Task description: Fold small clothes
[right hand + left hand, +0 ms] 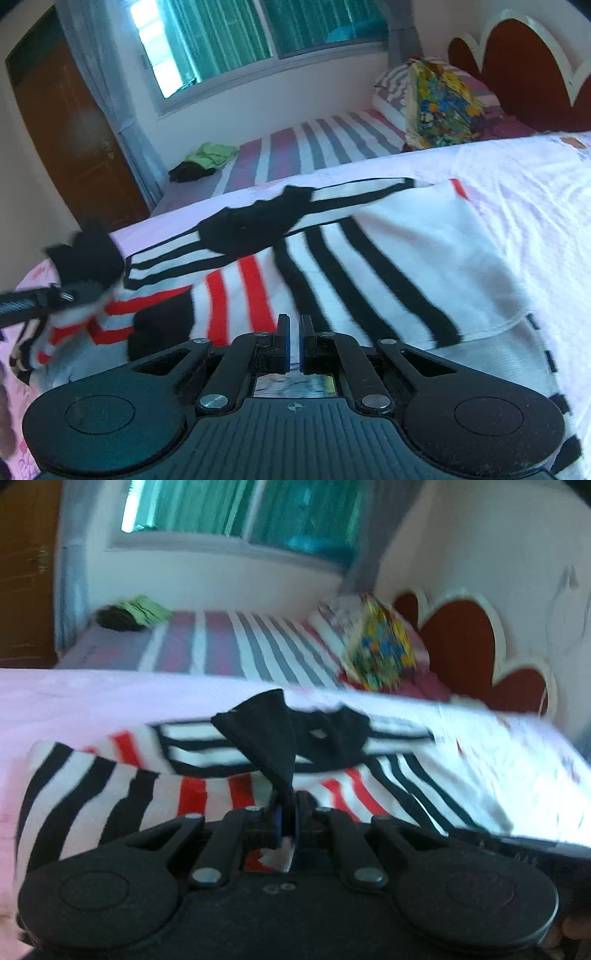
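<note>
striped shirt spread flat, one sleeve lifted

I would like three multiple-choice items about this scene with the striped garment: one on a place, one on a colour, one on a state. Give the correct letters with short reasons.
1. Where does the green cloth lie?
A. on the far corner of the striped bedsheet
B. on the colourful pillow
C. under the right gripper

2. Which stripe colours does the striped garment have on white?
A. blue and green
B. black and red
C. yellow and grey

3. What is the left gripper doing?
A. open above the bed
B. shut on nothing
C. shut on the black cuff

Answers: 1 A, it lies near the door-side corner; 2 B, both colours show; 3 C, the fabric runs between its closed fingers.
</note>
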Demonstrator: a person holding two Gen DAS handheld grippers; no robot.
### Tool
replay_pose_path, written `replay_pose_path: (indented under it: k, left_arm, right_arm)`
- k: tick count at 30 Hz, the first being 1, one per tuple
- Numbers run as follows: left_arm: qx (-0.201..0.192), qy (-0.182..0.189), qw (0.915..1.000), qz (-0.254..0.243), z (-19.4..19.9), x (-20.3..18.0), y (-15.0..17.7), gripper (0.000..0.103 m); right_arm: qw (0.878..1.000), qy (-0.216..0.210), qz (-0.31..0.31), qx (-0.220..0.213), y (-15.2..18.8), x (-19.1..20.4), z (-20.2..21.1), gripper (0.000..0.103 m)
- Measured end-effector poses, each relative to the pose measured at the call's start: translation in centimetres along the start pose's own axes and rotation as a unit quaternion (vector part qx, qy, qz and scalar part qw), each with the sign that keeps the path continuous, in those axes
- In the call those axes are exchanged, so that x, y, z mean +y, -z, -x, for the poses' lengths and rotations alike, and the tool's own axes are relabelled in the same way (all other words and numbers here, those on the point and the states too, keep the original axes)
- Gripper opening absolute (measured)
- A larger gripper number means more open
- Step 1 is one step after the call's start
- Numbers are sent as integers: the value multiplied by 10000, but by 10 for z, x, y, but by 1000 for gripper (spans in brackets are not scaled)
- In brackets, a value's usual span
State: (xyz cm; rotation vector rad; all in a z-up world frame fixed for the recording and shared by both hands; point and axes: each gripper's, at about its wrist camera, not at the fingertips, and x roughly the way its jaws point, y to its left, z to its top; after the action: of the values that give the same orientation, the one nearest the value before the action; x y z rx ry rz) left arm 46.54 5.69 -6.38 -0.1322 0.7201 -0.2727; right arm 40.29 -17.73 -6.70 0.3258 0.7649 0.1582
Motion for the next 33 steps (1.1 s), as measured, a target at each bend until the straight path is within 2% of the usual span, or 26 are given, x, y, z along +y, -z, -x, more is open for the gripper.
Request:
replay_pose_path:
  k: [5, 6, 7, 8, 9, 10, 13, 14, 15, 16, 17, 20, 21, 22, 25, 27, 29, 30, 31, 33]
  left_arm:
    - [432, -57, 9980, -462, -35, -44, 15, 7]
    - [534, -7, 9974, -487, -41, -49, 17, 13]
    - [631, 35, 9967, -514, -46, -54, 20, 30]
    - [639, 64, 9964, -559, -46, -58, 21, 37]
    - [605, 77, 9960, -657, -47, -65, 23, 56]
    - [546, 111, 9958, -731, -46, -71, 25, 71]
    - [502, 178, 9946, -889, -40, -83, 30, 74]
    - [417, 216, 9949, -894, -33, -82, 30, 74]
    - [310, 245, 9954, -868, -24, -79, 31, 74]
    - [166, 228, 9963, -811, -10, -72, 32, 74]
    - [44, 147, 9970, -756, -2, -68, 32, 74]
    - [-370, -449, 9972, -462, 48, -27, 47, 74]
    - [-450, -693, 9960, -338, 62, -12, 53, 74]
    - [-535, -938, 9940, -181, 78, 6, 63, 74]
    - [-496, -1407, 9886, 209, 104, 50, 85, 74]
    - [-274, -1521, 9871, 418, 105, 72, 94, 72]
    - [-223, -1508, 9871, 481, 103, 84, 99, 72]
    - [-202, -1510, 9872, 478, 101, 86, 99, 72]
    - [-196, -1515, 9872, 455, 98, 86, 98, 72]
    - [-156, -1475, 9882, 379, 90, 85, 94, 73]
  right_arm:
    - [9999, 37, -164, -19, -4, -26, 12, 2]
    - [9998, 29, -191, -13, -5, -31, 13, 2]
    - [9997, -8, -230, -1, -5, -36, 15, 2]
    - [9996, -89, -266, 25, -5, -41, 18, 2]
    - [9995, -162, -273, 51, -6, -44, 20, 2]
    - [9994, -196, -275, 68, -6, -46, 22, 2]
    - [9992, -254, -287, 89, -8, -48, 26, 2]
    - [9989, -332, -312, 105, -8, -48, 27, 10]
    - [9988, -350, -330, 80, -9, -48, 28, 50]
    - [9987, -385, -326, -12, -10, -46, 29, 73]
    - [9981, -511, -290, -188, -10, -42, 33, 84]
    - [9953, -924, -229, -160, -13, -28, 29, 82]
    - [9945, -1013, -246, -117, -13, -23, 24, 76]
    - [9934, -1103, -300, -51, -13, -19, 19, 74]
    - [9847, -1463, -884, 352, -9, -12, -2, 71]
    - [9761, -1643, -1304, 562, -6, -13, -14, 66]
    - [9679, -1771, -1629, 726, -2, -10, -26, 63]
    - [9678, -1755, -1635, 767, -1, -6, -30, 59]
    - [9698, -1703, -1565, 768, -2, -1, -33, 56]
    - [9847, -1222, -1030, 699, -5, 17, -39, 36]
